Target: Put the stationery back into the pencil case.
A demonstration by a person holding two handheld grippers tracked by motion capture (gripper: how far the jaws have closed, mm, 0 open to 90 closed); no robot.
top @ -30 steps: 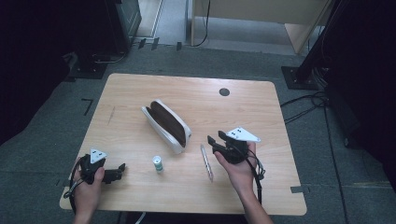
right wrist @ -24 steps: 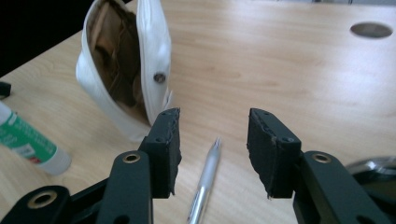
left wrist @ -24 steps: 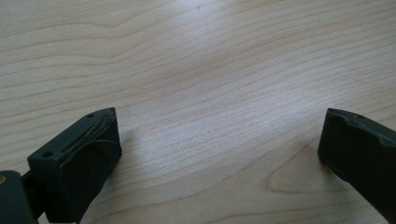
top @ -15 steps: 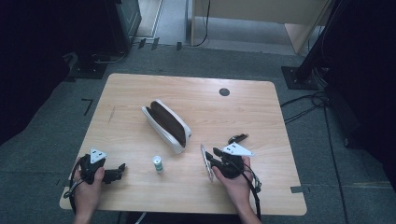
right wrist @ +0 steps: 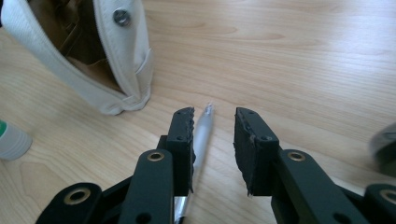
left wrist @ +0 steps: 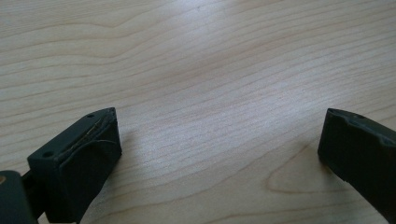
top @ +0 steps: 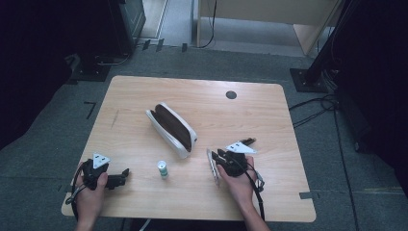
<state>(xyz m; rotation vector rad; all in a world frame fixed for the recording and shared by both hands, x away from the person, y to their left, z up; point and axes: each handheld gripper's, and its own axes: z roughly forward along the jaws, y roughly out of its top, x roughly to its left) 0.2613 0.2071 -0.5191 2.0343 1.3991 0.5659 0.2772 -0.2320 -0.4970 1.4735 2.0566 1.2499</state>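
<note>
At the left of the high view, the person's left hand [top: 89,190] rests near the front left corner of the wooden table [top: 269,115], holding the left gripper [top: 121,177] low over the bare wood. The left gripper view shows its two black jaws spread wide apart, released, with only wood grain between them and nothing held.

Just right of it, a small white bottle with a green band [top: 163,169] stands upright on the table, apart from both grippers. It also shows at the left edge of the right gripper view [right wrist: 11,140].

Behind the bottle, toward the table's middle, a white pouch with a brown lining [top: 172,129] lies open, its mouth facing up. In the right gripper view its near end [right wrist: 126,56] sits just beyond the pen's tip, with a metal snap on its side.

Right of the pouch, a translucent grey pen [top: 212,166] lies flat on the table. The right gripper [top: 215,160], held in the right hand [top: 238,180], is set down over it. In the right gripper view [right wrist: 213,126] the jaws are partly open, the pen [right wrist: 201,133] lying between them close against one jaw, not clamped.

A dark round grommet [top: 231,95] sits near the table's far edge.
</note>
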